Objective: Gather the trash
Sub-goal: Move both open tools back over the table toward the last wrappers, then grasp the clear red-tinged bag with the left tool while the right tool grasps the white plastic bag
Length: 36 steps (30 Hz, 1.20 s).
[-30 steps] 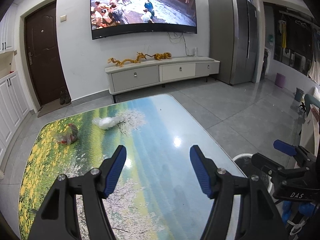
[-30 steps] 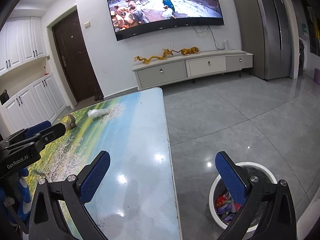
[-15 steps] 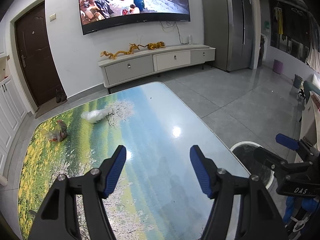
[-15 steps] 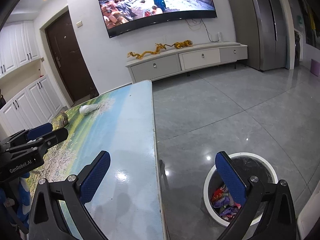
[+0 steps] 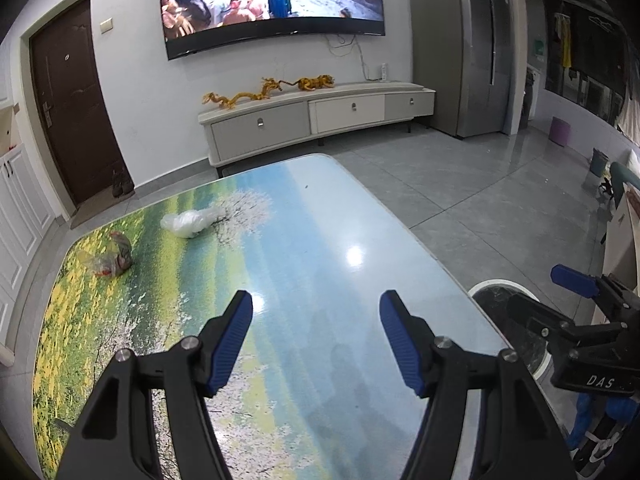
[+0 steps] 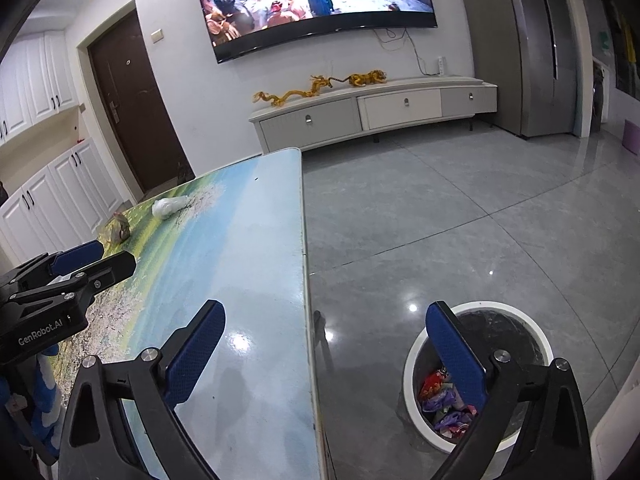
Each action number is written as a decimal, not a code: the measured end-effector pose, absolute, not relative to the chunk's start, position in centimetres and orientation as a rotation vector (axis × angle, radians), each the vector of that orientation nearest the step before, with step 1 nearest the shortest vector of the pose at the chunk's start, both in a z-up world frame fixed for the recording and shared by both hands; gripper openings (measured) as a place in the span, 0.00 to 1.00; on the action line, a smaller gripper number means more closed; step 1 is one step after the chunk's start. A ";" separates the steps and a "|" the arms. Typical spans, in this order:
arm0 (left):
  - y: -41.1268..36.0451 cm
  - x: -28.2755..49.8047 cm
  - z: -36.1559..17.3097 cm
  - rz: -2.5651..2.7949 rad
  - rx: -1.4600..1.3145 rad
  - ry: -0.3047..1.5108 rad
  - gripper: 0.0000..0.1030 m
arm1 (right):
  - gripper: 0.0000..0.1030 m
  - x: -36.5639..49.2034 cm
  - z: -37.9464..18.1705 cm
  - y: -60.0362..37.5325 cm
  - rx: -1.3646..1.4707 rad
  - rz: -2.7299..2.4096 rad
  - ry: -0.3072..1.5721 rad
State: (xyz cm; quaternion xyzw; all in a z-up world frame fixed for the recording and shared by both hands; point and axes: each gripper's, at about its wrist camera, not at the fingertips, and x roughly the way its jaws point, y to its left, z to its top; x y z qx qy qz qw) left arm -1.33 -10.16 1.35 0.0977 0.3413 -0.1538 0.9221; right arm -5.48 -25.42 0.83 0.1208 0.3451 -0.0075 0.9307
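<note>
A crumpled white plastic bag (image 5: 192,221) and a crumpled brownish clear wrapper (image 5: 114,258) lie at the far left of the landscape-print table (image 5: 304,280). Both also show in the right wrist view, the bag (image 6: 169,206) and the wrapper (image 6: 119,229). My left gripper (image 5: 316,332) is open and empty over the table's near part. My right gripper (image 6: 326,344) is open and empty, straddling the table's right edge. A round white trash bin (image 6: 480,376) with colourful wrappers inside stands on the floor under its right finger.
The bin's rim also shows in the left wrist view (image 5: 500,286), beside the right gripper (image 5: 576,292). A TV cabinet (image 5: 316,120) and a wall TV stand at the far wall. A tall grey fridge (image 5: 476,44) is at the right. Grey tile floor lies right of the table.
Both grippers have drawn back and shifted right a little; the table's right edge and the bin moved further into the right wrist view. Both stay open and empty. The trash has not moved.
</note>
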 end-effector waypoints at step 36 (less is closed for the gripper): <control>13.4 18.5 -0.9 -0.215 -0.029 0.727 0.73 | 0.85 20.2 1.9 -3.1 0.048 0.462 0.743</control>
